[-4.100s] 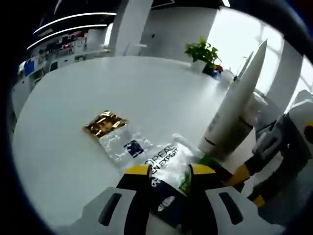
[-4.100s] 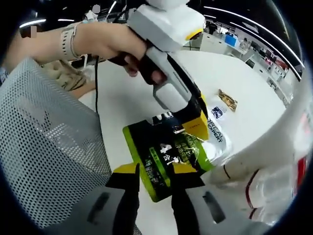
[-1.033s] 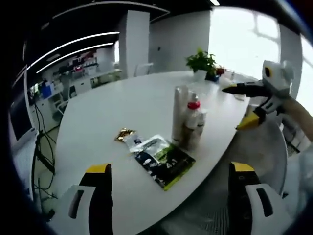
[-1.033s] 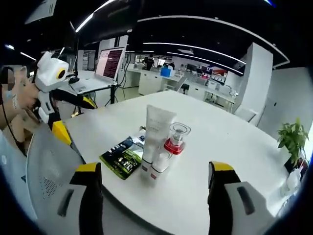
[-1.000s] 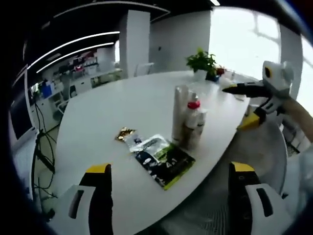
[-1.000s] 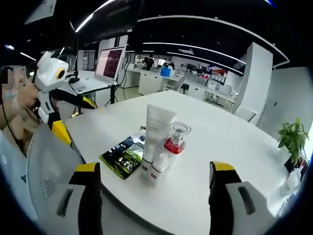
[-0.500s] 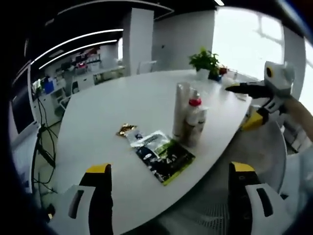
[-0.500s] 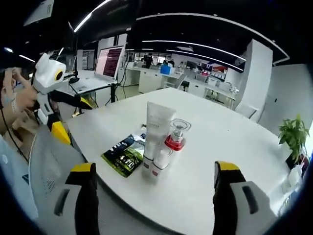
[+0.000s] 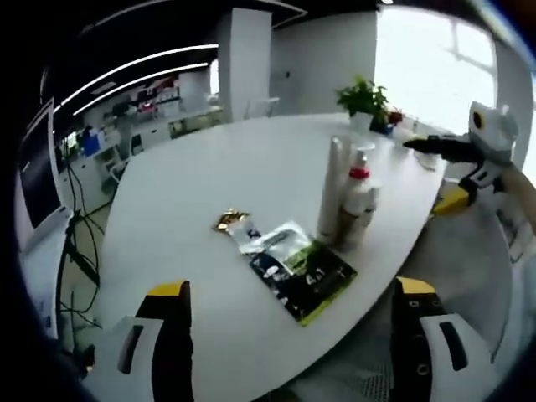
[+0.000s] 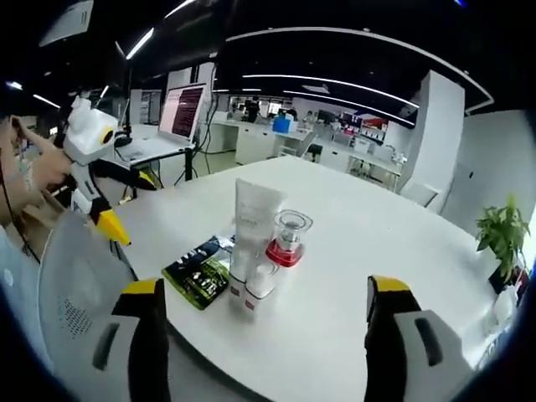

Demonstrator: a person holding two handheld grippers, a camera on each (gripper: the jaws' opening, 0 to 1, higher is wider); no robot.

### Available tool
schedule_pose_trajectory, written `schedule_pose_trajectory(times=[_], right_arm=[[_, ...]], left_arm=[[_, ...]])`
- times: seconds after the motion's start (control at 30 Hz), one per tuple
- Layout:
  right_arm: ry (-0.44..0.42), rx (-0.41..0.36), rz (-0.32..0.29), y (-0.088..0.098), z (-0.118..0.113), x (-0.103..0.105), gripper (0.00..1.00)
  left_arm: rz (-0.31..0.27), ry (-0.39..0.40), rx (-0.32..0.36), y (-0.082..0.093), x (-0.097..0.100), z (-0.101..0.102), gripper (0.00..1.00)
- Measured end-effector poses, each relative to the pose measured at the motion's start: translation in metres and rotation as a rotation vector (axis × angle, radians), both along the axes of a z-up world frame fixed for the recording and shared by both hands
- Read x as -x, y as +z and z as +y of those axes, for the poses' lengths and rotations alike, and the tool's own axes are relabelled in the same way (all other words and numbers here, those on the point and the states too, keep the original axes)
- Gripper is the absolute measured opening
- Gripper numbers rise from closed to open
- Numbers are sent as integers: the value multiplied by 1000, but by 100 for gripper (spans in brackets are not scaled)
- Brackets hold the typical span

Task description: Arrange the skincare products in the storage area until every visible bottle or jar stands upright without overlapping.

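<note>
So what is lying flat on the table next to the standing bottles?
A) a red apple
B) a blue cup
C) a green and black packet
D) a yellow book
C: a green and black packet lies flat on the white table, right beside the upright white tube and the bottle with the red collar; the left gripper view shows the same packet lying by them.

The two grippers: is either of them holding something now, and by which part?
Nothing is held. The left gripper and the right gripper both stand open and empty, back from the tube and bottles on the table.
</note>
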State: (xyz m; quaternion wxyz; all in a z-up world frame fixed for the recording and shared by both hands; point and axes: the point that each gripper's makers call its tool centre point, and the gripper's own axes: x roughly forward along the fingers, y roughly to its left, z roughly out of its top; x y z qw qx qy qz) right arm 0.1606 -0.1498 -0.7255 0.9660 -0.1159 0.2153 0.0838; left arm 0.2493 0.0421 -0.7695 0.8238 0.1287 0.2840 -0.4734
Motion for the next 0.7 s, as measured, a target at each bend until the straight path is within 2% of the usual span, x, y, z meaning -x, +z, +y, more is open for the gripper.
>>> schedule_pose_trajectory(times=[0.1, 0.17, 0.23, 0.33, 0.4, 0.47, 0.5, 0.53, 0.6, 0.7], right_arm=[[-14, -17, -4, -2, -5, -3, 99], [-8, -35, 2, -4, -6, -4, 91], [-6, -47, 5, -8, -7, -6, 88], [-2, -60, 26, -14, -8, -8, 81], [9, -70, 29, -16, -7, -9, 74], [26, -98, 77, -24, -4, -7, 67], [23, -102, 71, -24, -5, -8, 65], [29, -107, 80, -27, -5, -8, 64], [29, -110, 88, -31, -6, -8, 60], [30, -125, 103, -36, -6, -7, 59]], left_arm=[[-2, -3, -25, -3, -12, -5, 97], [-18, -1, -27, -3, -24, -10, 97], [-39, 8, -9, -1, -37, -16, 96], [-26, 19, 8, -5, -55, -25, 91], [-12, 3, 0, -12, -65, -33, 90], [2, -28, -29, -23, -74, -40, 89], [11, -46, -37, -28, -76, -44, 88], [49, -77, -67, -38, -75, -47, 87], [79, -95, -96, -50, -79, -53, 83], [70, -99, -109, -57, -89, -62, 79]])
